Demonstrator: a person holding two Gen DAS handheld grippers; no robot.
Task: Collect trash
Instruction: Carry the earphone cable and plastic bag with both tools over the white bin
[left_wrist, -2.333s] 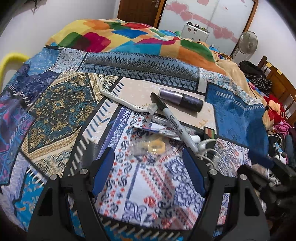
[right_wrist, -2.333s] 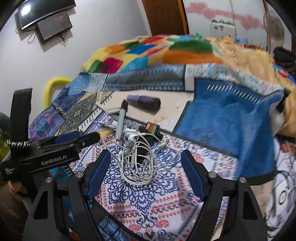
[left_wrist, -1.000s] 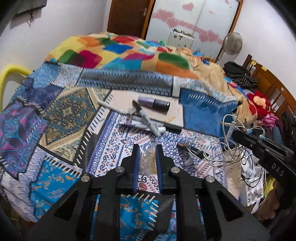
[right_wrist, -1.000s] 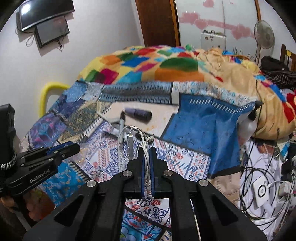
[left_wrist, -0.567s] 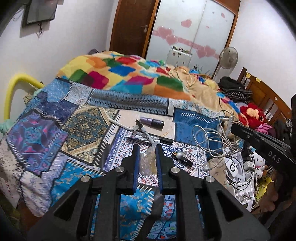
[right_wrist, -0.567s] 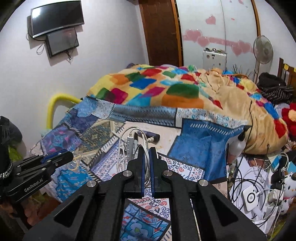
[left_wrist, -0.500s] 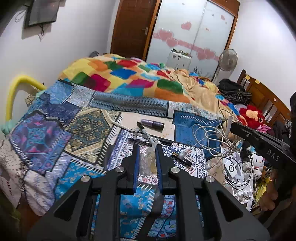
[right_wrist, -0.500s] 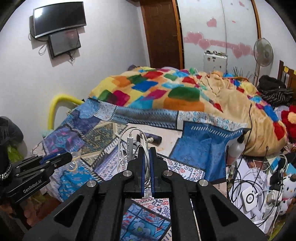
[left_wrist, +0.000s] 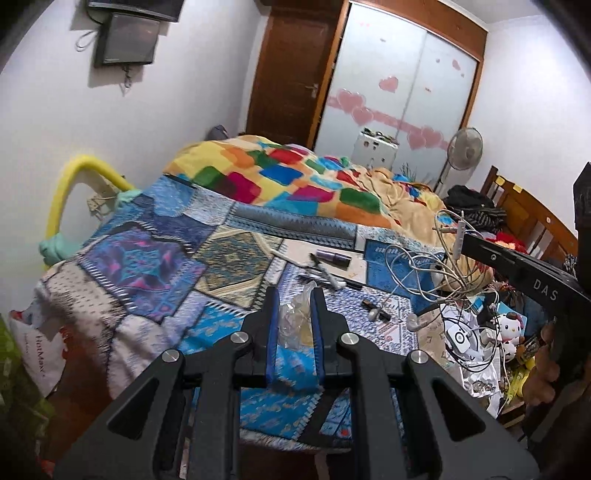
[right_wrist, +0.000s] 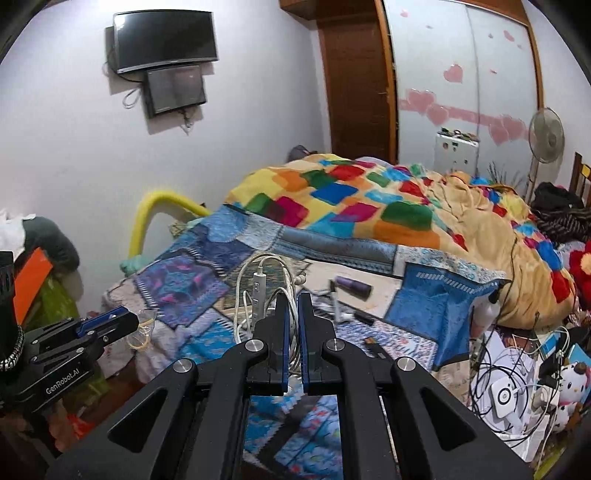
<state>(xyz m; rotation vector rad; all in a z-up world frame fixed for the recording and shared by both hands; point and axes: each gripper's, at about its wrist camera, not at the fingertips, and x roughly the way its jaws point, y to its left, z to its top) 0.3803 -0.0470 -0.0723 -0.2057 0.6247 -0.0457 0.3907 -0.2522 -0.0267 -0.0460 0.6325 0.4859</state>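
Observation:
My left gripper (left_wrist: 294, 297) is shut on a crumpled piece of clear plastic (left_wrist: 295, 326) and holds it in the air above the near edge of the bed. In the right wrist view the same gripper (right_wrist: 127, 320) shows at the left with the plastic (right_wrist: 142, 332) hanging from its tip. My right gripper (right_wrist: 294, 297) is shut on a tangle of white earphone cable (right_wrist: 258, 291). From the left wrist view that cable (left_wrist: 417, 266) dangles off the right gripper (left_wrist: 461, 242). On the bed lie a purple tube (left_wrist: 334, 257) and a marker pen (left_wrist: 327, 273).
The bed (left_wrist: 147, 258) has a blue patchwork cover and a bright checked blanket (left_wrist: 295, 177). A small dark item (left_wrist: 376, 314) lies near the cover's front. Cables, a white charger and a soft toy (left_wrist: 511, 328) crowd the floor at the right. A yellow foam tube (left_wrist: 74, 181) curves by the left wall.
Both grippers have risen and drawn back from the bed, each still shut on its load. The bed now looks smaller and more of the room shows.

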